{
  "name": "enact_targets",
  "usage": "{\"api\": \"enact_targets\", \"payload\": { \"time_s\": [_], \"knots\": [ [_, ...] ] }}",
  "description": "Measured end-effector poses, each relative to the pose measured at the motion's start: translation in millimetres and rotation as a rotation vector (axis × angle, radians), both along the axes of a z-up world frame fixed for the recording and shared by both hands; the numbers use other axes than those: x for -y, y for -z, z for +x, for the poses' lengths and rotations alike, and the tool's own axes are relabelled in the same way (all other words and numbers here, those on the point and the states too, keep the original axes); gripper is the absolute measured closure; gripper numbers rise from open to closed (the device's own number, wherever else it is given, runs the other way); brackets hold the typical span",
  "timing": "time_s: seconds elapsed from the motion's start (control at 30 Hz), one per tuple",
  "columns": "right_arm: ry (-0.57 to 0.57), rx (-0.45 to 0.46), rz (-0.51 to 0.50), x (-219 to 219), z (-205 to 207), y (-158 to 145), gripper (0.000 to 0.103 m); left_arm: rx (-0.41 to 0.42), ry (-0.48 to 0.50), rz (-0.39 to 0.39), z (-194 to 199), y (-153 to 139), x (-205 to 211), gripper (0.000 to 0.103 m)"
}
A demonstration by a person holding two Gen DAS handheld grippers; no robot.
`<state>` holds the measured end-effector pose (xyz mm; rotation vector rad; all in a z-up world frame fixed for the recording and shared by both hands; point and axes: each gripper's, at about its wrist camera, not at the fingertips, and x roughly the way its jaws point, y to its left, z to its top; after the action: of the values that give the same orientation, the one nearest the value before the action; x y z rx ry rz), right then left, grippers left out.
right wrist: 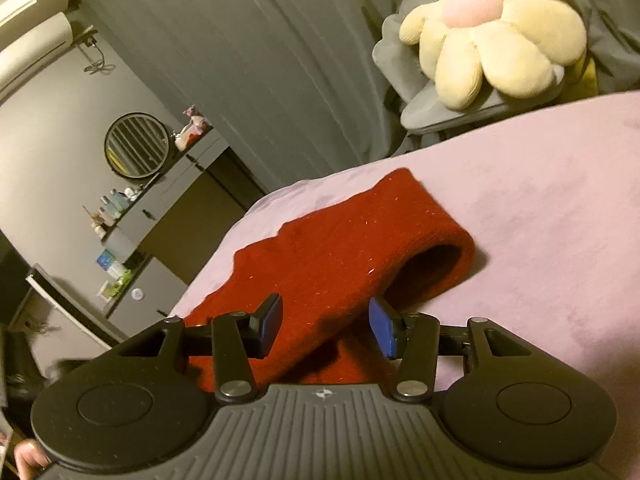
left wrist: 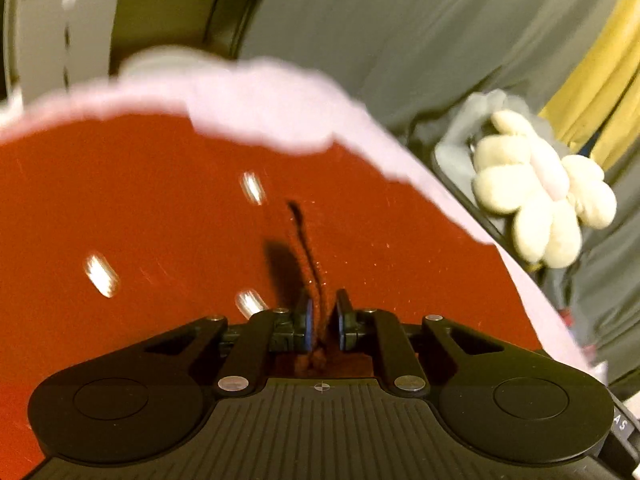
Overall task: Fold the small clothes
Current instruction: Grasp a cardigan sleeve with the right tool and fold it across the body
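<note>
A dark red knit garment [left wrist: 160, 208] fills the left wrist view, spread over a pale pink bed cover [left wrist: 260, 92]. My left gripper [left wrist: 323, 320] is nearly shut on a thin dark red edge or strand of the garment that runs up between its fingers. In the right wrist view the red garment [right wrist: 328, 248] lies on the pink cover [right wrist: 540, 200] with one end folded over into a loop at the right. My right gripper [right wrist: 324, 326] is open, its blue-padded fingers [right wrist: 382, 326] on either side of the garment's near part.
A cream flower-shaped plush [right wrist: 492, 48] sits on a grey cushion [right wrist: 440, 112] beyond the bed; it also shows in the left wrist view [left wrist: 536, 188]. Grey curtains [right wrist: 260, 60] hang behind. A dresser with a round mirror [right wrist: 136, 146] stands at the left.
</note>
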<state>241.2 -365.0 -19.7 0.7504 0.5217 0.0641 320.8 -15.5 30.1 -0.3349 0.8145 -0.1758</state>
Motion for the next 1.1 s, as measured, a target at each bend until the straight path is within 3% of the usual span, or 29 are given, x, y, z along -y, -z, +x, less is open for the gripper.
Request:
{"api": "enact_targets", "payload": {
  "time_s": [0.13,0.23,0.27,0.3,0.37,0.43,0.47,0.5,0.53,0.67,0.83,0.9,1.0,1.1],
  "knots": [
    [-0.026,-0.013,-0.006,-11,8,5,0.055,0.068,-0.069,0.207,-3,-13,-34,0.090],
    [-0.049,-0.019,-0.010,-20,14,8,0.055,0.042,-0.132,0.319,0,1,-54,0.088],
    [-0.056,-0.020,0.000,-22,16,10,0.055,0.022,-0.150,0.322,2,8,-60,0.086],
    [-0.064,-0.021,0.008,-25,18,11,0.055,0.003,-0.159,0.300,2,16,-68,0.078],
    [-0.073,-0.021,0.006,-29,23,14,0.055,-0.018,-0.159,0.227,3,27,-78,0.060],
    [-0.085,-0.028,0.001,-34,28,17,0.055,-0.024,-0.148,0.137,7,34,-83,0.054],
    [-0.091,-0.027,0.003,-36,31,18,0.055,-0.026,-0.154,0.117,10,37,-84,0.055],
    [-0.100,-0.026,0.004,-38,33,20,0.055,-0.027,-0.159,0.105,14,37,-85,0.062],
    [-0.103,-0.028,-0.003,-40,36,20,0.055,-0.032,-0.165,0.099,17,37,-87,0.081],
    [-0.078,-0.013,0.001,-39,45,20,0.055,0.014,-0.194,0.090,15,21,-94,0.084],
    [-0.069,0.009,0.029,-40,54,20,0.055,0.156,-0.221,0.195,17,-8,-99,0.085],
    [-0.051,0.001,0.041,-40,58,24,0.056,0.166,-0.218,0.251,18,-8,-99,0.085],
    [-0.036,-0.016,0.058,-41,65,30,0.066,0.147,-0.206,0.320,19,1,-98,0.085],
    [-0.027,-0.035,0.017,-44,68,33,0.074,0.112,-0.209,0.322,20,13,-102,0.085]
  ]
}}
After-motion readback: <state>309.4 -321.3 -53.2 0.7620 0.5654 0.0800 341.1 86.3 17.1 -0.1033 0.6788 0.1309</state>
